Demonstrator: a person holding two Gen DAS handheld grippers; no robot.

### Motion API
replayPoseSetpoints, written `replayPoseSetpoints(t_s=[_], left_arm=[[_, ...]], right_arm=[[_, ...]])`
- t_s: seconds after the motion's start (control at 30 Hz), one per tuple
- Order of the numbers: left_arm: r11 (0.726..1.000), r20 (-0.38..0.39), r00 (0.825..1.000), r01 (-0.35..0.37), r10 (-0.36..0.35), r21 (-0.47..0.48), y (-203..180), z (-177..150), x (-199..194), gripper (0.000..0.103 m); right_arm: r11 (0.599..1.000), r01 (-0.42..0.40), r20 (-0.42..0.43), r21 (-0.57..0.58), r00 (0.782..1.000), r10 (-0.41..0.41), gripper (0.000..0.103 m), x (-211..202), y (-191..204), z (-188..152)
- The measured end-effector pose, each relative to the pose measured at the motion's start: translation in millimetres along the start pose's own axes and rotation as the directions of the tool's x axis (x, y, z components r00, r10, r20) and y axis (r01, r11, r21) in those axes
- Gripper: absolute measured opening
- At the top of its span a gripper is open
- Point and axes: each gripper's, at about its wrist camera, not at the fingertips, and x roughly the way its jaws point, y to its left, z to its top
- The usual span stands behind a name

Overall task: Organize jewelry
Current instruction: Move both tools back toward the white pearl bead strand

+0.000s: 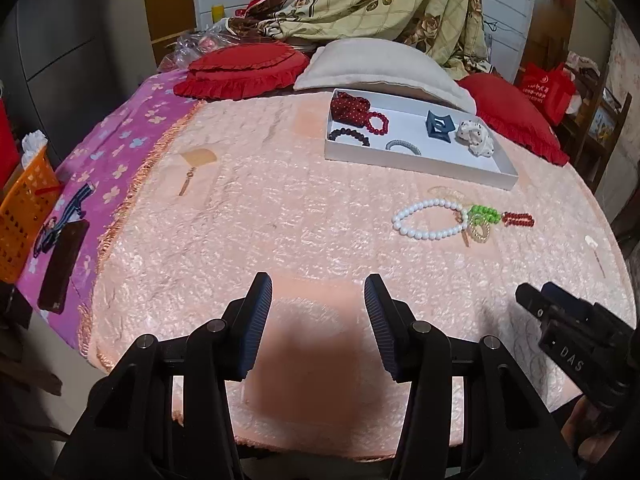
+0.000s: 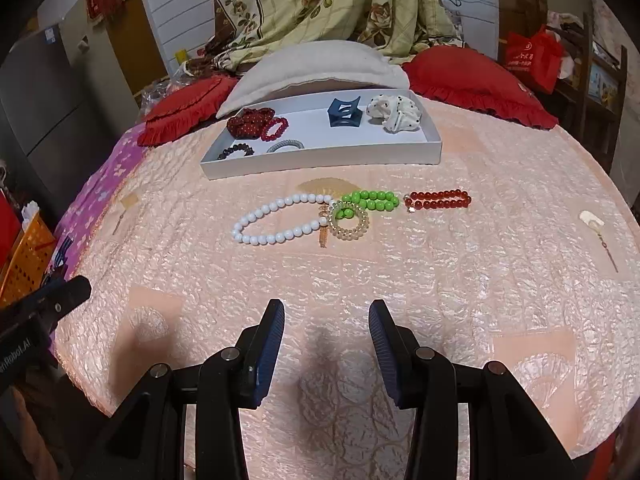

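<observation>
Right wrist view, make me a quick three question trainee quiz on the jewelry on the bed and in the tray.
1. True or false: the white bracelet lies inside the tray.
2. Which loose bracelet lies farthest right: white, green, or red?
3. Are the right gripper jaws open or shut?

Key: 1. False, it lies on the bedspread in front of the tray. 2. Red. 3. Open, holding nothing.

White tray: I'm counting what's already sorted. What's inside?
The tray holds three bracelets, two scrunchies and a blue block. Anything under them is hidden.
</observation>
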Motion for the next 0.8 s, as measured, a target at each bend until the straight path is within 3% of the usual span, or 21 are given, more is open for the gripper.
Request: replayPoseSetpoints(t_s=[0.63,0.8], left_arm=[[0.998,-0.075,0.997,-0.029,0.033,0.059,-22,-4,32,0.048],[0.999,-0.111,0.994,0.023,-0.019,0.037,-20,9,57,0.048]], right_arm=[[0.997,-0.024,-0.034,0.07,0.999,0.027,0.042,27,-33,-7],[0.994,-0.027,-0.038,0.102,0.999,0.031,0.042,40,-54,-5]])
